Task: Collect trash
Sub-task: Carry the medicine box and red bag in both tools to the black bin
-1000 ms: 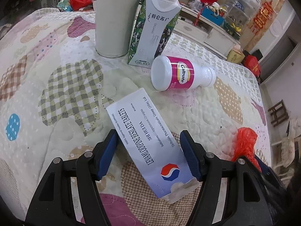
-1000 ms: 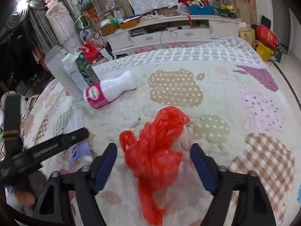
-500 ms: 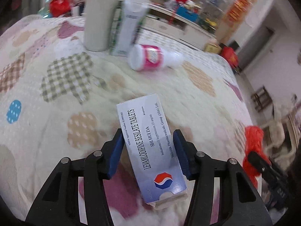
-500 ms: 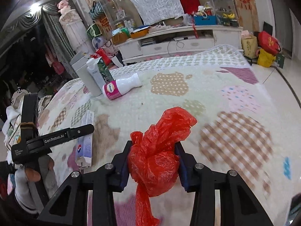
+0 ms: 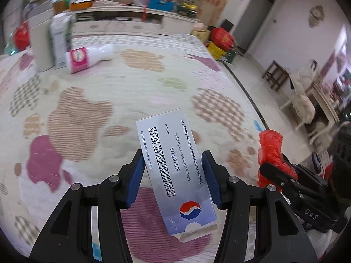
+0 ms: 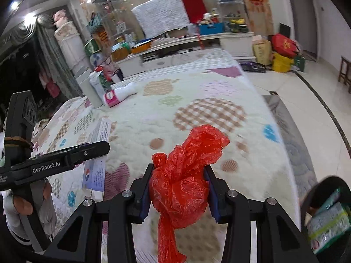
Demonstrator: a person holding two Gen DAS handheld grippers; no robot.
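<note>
Both my grippers are loaded: a tablet box on the left, a red bag on the right, above the bed.

My left gripper (image 5: pixel 174 178) has its fingers (image 5: pixel 136 177) clamped on the long sides of the white-and-blue tablet box (image 5: pixel 175 171), held off the patchwork quilt (image 5: pixel 92 100). My right gripper (image 6: pixel 178 194) squeezes the knotted red plastic bag (image 6: pixel 184 184) between its fingers (image 6: pixel 145 191), the bag's tail hanging down below them. From the left wrist I see the right gripper just beside mine, red bag (image 5: pixel 268 151) sticking up. Far back on the quilt a white bottle with a pink label (image 5: pixel 87 58) lies on its side next to an upright carton (image 5: pixel 59 41). At the lower right edge of the right wrist view I see a dark round bin (image 6: pixel 326 217) with packaging inside.
</note>
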